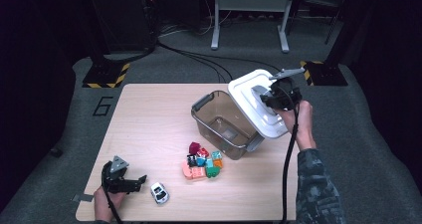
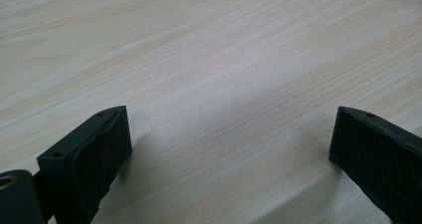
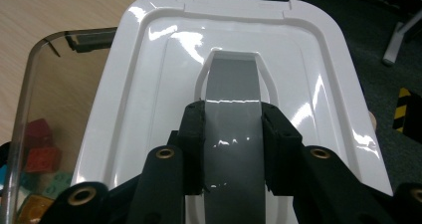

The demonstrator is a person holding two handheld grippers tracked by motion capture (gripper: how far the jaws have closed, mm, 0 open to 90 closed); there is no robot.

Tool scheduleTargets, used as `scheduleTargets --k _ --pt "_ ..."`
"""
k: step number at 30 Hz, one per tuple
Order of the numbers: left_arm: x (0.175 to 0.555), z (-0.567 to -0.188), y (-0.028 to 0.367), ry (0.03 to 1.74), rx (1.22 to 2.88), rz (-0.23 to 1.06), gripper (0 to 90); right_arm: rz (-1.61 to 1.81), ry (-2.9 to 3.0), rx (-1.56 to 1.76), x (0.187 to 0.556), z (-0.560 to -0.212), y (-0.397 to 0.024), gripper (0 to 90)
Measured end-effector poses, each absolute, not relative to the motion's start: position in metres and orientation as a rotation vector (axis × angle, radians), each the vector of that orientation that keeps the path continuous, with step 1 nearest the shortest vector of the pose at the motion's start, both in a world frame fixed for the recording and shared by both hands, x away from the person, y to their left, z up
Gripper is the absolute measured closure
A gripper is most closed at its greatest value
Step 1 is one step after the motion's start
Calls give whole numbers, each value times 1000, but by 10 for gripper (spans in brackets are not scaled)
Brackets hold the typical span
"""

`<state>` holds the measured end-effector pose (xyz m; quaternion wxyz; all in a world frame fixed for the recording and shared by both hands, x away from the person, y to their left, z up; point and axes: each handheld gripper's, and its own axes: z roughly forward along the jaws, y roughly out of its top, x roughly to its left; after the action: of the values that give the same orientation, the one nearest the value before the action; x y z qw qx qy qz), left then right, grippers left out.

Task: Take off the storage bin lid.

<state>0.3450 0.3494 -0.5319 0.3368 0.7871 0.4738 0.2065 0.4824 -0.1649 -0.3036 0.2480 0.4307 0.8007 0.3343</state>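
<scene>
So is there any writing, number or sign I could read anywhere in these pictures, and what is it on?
"6": a large dark numeral on the grey carpet floor, just past the far left corner of the light wooden table.
Yellow-and-black hazard stripes, without words, on the black stand bases on the floor.
The small white toy car and the coloured plastic blocks show nothing readable; they are too small.
</scene>
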Motion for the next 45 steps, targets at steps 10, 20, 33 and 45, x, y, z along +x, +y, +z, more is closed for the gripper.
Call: scheduleTargets --k 10,20,33,45 --pt "345 -532 349 1237 2051 538 28 865 2062 1318 480 -304 -202 671" --pt "345 -532 349 1236 2051 538 28 808 1961 1449 481 -318 -231 671" --pt "345 -532 349 1236 2051 539 28 754 1894 1578 485 -350 -246 670" --pt "345 -532 349 1235 2050 539 28 701 1884 1665 490 -394 -248 669"
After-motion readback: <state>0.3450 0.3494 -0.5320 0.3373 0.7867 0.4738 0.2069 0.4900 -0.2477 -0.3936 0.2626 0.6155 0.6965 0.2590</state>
